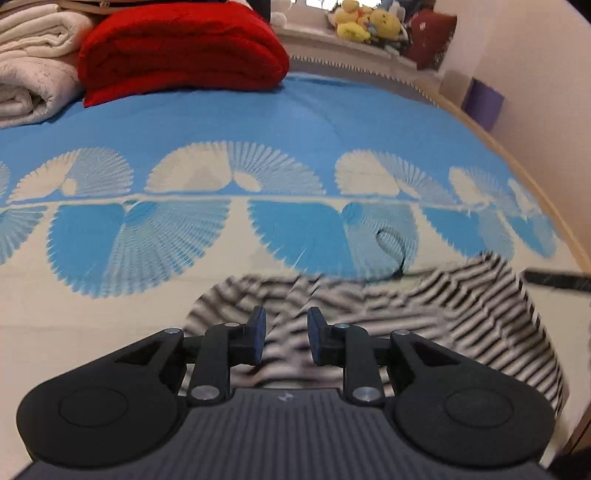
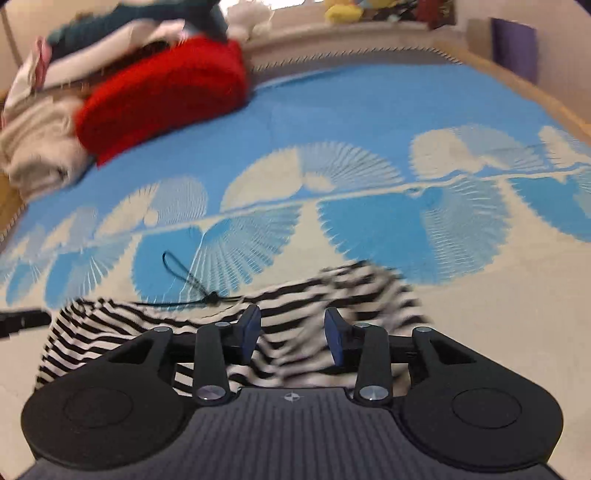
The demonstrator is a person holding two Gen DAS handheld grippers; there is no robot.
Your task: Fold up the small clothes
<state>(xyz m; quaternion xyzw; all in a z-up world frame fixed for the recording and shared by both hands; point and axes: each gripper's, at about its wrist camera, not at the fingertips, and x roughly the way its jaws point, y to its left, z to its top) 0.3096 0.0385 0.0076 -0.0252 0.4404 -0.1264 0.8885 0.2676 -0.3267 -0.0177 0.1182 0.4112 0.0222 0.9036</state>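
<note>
A small black-and-white striped garment [image 1: 461, 314] lies rumpled on the cream part of the bedspread, blurred in both views. My left gripper [image 1: 286, 317] hovers over the garment's left part. Its blue pads stand apart and nothing is pinched between them. In the right wrist view the same striped garment [image 2: 110, 325] spreads beneath my right gripper [image 2: 292, 314], whose jaws stand wider, with cloth showing below the gap but not pressed by the pads. A thin black cord [image 2: 184, 273] loops on the bedspread just beyond the garment's far edge.
The blue and cream fan-patterned bedspread [image 1: 221, 122] covers the bed. A folded red blanket [image 1: 177, 48] and white towels [image 1: 29, 66] are stacked at the far left. Plush toys [image 1: 369, 22] sit on the ledge behind. A purple box [image 1: 484, 103] stands by the right wall.
</note>
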